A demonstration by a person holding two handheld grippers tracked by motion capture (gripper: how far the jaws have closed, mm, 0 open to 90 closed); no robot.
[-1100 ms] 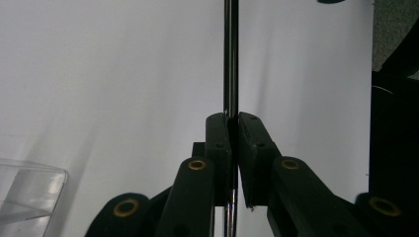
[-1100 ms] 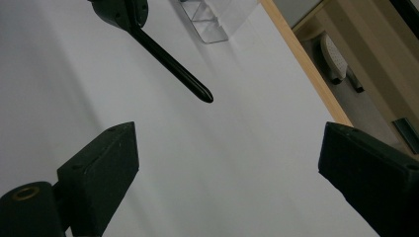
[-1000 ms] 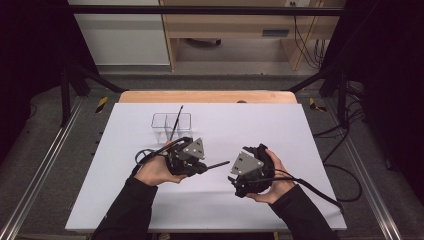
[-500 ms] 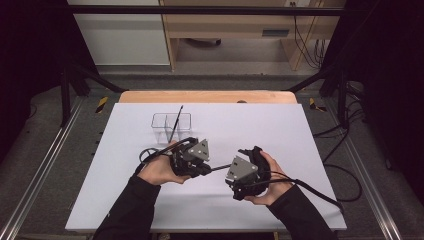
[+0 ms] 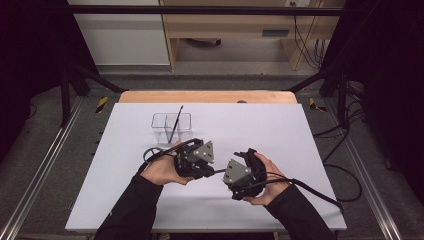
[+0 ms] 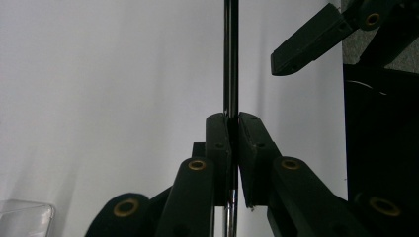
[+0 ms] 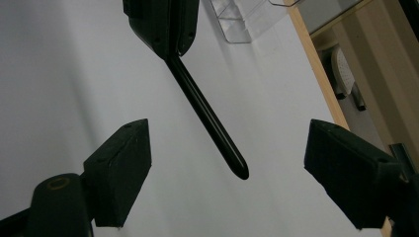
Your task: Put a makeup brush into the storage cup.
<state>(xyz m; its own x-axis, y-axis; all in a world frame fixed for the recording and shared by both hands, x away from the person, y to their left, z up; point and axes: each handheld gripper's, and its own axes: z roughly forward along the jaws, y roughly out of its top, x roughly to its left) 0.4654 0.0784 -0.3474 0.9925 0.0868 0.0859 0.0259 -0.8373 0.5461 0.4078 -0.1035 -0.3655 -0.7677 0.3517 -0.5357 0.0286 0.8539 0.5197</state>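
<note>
your left gripper was squeezed tight on a thin black stick, low over the white table near its middle. the stick poked out past the jaws toward your right gripper. that one was wide open and held nothing, with the stick's round tip hanging between its two jaws and touching neither. a clear box with another black stick in it sat just behind your left hand.
</note>
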